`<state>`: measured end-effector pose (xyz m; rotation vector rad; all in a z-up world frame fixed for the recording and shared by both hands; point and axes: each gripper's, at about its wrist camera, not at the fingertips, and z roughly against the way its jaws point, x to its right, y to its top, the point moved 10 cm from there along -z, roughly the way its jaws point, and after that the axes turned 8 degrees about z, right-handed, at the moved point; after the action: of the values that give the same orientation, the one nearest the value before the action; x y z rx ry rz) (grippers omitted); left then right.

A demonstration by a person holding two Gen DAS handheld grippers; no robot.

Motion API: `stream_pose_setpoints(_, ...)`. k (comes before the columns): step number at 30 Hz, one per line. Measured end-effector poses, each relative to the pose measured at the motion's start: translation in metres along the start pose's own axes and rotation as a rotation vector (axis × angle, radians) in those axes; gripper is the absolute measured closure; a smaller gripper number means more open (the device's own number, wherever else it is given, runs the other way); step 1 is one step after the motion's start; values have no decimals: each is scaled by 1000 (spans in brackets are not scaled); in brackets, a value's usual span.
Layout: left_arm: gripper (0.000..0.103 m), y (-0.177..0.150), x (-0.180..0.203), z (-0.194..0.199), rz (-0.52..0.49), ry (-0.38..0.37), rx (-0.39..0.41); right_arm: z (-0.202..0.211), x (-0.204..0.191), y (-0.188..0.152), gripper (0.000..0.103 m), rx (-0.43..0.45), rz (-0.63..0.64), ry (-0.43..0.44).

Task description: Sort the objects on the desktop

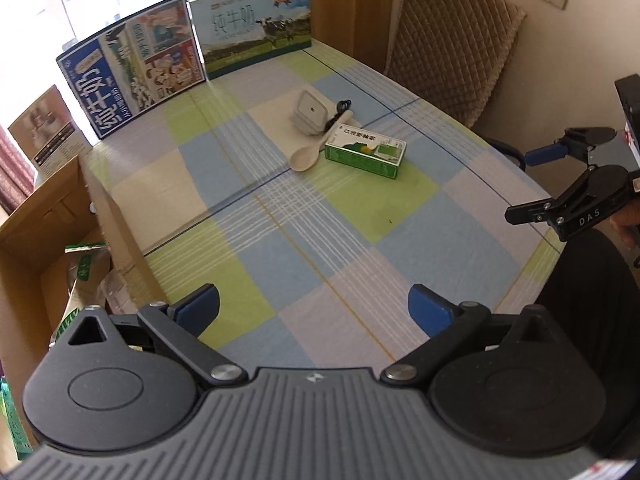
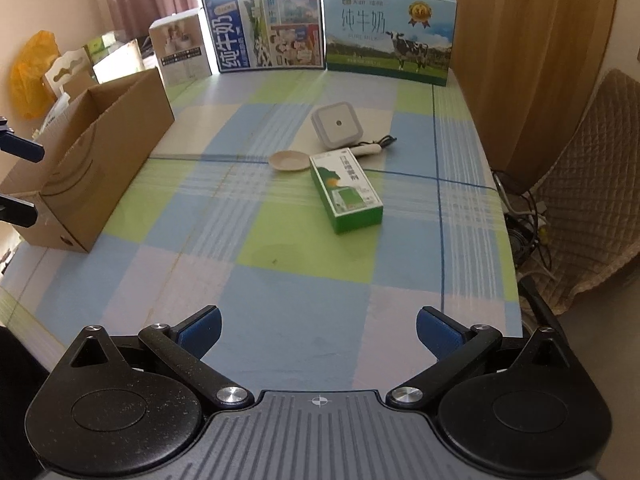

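Note:
A green and white carton (image 2: 346, 192) lies flat on the checked tablecloth (image 2: 300, 280) near the middle of the table. A beige spoon (image 2: 286, 160) lies just behind it, its handle running under the carton's far end. A white square device (image 2: 337, 124) with a black cable (image 2: 384, 140) sits beyond them. My right gripper (image 2: 318, 328) hangs open over the near part of the cloth, nothing between its fingers. My left gripper (image 1: 314, 308) is open and empty too, well short of the carton (image 1: 366, 154), spoon (image 1: 306, 158) and device (image 1: 310, 114).
An open cardboard box (image 2: 100, 152) stands at the table's left edge with packets inside (image 1: 82, 268). Two milk cartons (image 2: 264, 26) (image 2: 390, 34) and a small box (image 2: 182, 46) stand along the far edge. A quilted chair (image 1: 452, 40) is at the right.

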<state>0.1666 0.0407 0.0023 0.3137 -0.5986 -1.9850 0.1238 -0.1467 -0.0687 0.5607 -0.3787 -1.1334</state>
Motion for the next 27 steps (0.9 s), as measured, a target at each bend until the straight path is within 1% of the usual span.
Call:
stream_pose_setpoints(10,4,3,11,-28,-15,-5,-36,-17,18,-7,2,-38,-1,-7)
stream_pose_setpoints(20,4,17,15,-61,-92,16,-53,-36,37,-7,2,-74,13,-21)
stream_pose_setpoints(27,4,24,19,-88,-137,-1,-84,-50,49,-2,2,-93,37,-31)
